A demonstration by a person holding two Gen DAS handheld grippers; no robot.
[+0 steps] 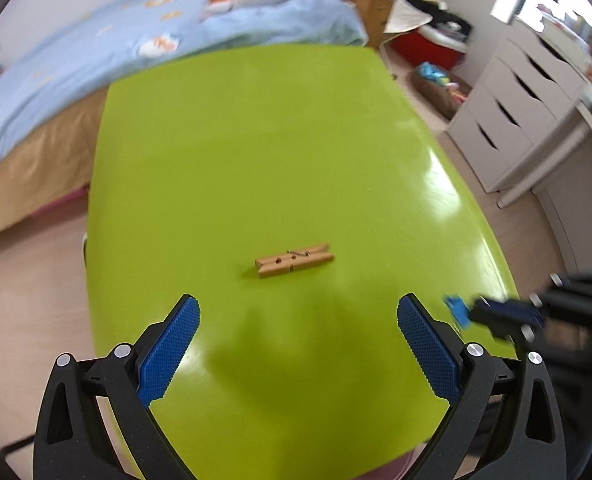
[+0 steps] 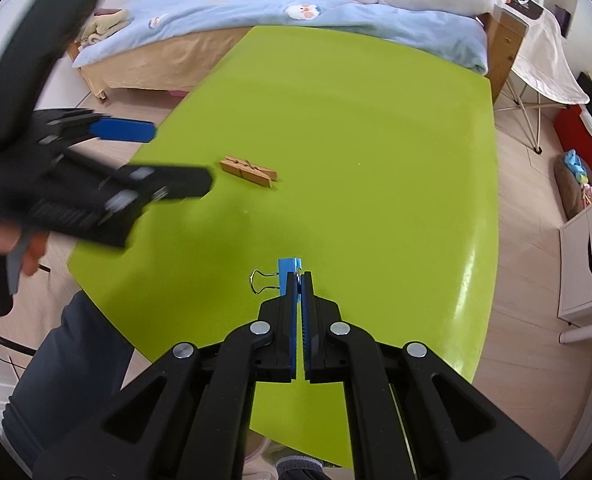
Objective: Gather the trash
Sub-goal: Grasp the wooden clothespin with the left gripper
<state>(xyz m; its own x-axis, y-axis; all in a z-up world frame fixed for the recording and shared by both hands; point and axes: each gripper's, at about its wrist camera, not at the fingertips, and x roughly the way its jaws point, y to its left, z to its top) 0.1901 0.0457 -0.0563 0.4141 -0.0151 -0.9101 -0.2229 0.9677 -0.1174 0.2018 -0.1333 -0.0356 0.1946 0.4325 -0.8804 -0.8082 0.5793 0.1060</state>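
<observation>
Right wrist alone shows binder clip's (image 2: 290, 270) wire handle.

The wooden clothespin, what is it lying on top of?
The wooden clothespin lies flat on the bare green table. Nothing shows beneath it; the spot directly under it is covered.

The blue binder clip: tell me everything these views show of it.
The blue binder clip is small, with a bright blue body and a silvery wire loop handle sticking out to the left in the right wrist view. The right gripper is shut on its body, holding it above the green table; only the gripper's pads touch it. In the left wrist view it is a blurred blue patch at the gripper's tips.
</observation>
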